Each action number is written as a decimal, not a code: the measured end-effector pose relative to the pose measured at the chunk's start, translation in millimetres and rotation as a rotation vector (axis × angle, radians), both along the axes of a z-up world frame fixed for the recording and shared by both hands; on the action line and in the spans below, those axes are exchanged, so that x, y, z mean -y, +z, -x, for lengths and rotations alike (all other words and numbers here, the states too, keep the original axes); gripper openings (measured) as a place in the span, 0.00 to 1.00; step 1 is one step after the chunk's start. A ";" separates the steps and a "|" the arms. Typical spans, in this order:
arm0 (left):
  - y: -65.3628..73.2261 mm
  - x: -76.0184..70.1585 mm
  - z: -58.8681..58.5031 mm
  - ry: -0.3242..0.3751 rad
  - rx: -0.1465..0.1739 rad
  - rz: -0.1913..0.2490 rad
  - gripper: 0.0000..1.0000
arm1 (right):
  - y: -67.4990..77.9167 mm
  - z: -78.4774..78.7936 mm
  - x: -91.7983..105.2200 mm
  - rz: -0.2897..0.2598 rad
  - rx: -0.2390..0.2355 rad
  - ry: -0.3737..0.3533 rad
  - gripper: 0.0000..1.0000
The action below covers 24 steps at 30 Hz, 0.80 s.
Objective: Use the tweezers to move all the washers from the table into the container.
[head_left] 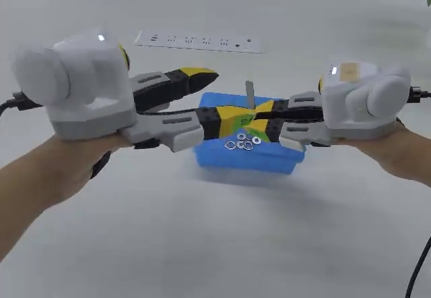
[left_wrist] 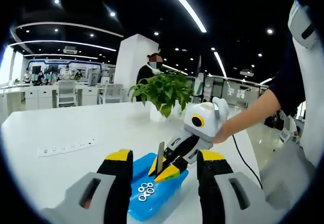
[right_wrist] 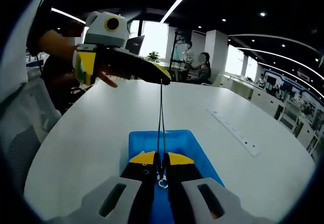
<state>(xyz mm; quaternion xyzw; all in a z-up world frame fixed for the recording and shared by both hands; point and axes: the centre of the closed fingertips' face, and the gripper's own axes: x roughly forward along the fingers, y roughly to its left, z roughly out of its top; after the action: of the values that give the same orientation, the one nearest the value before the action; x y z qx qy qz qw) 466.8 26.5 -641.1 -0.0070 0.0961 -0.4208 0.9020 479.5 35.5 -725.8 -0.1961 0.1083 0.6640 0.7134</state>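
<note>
A blue container [head_left: 283,158] sits mid-table with several washers [head_left: 244,141] lying in it. My right gripper [head_left: 248,119] hovers over it, shut on thin metal tweezers [head_left: 250,94] that stick up past its jaws. In the right gripper view the shut jaws [right_wrist: 161,159] pinch the tweezers [right_wrist: 161,117] above the container [right_wrist: 182,140], and one washer [right_wrist: 162,184] shows just behind the jaws. My left gripper [head_left: 207,99] reaches in from the left, open and holding nothing. Its view shows the container [left_wrist: 154,198], the washers [left_wrist: 146,190] and the tweezers [left_wrist: 160,158].
A white power strip [head_left: 199,41] lies at the far side of the white table [head_left: 202,244]. A potted plant [left_wrist: 162,92] stands at a table end. People sit and stand in the office beyond.
</note>
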 end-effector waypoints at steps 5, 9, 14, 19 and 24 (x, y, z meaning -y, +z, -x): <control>-18.8 15.5 1.5 -0.143 0.003 -0.174 0.32 | -2.4 6.4 4.1 0.031 0.022 0.038 0.07; -20.4 21.5 0.0 -0.181 -0.002 -0.178 0.31 | -1.0 7.6 5.1 0.028 0.022 0.049 0.07; -15.6 20.3 -4.7 -0.179 -0.003 -0.153 0.27 | -1.0 9.0 6.2 0.032 0.019 0.064 0.07; -15.6 18.9 -1.7 -0.199 -0.011 -0.153 0.21 | 0.1 12.8 5.3 0.030 0.014 0.079 0.07; -13.9 17.2 2.7 -0.234 -0.015 -0.139 0.08 | 1.4 16.7 3.2 0.034 0.018 0.096 0.07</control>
<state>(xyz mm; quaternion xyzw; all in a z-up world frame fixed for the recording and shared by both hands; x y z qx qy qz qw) 464.1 9.3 -654.9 0.0635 0.1317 -0.5152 0.8445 462.8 32.4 -724.5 -0.2189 0.1037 0.6938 0.6783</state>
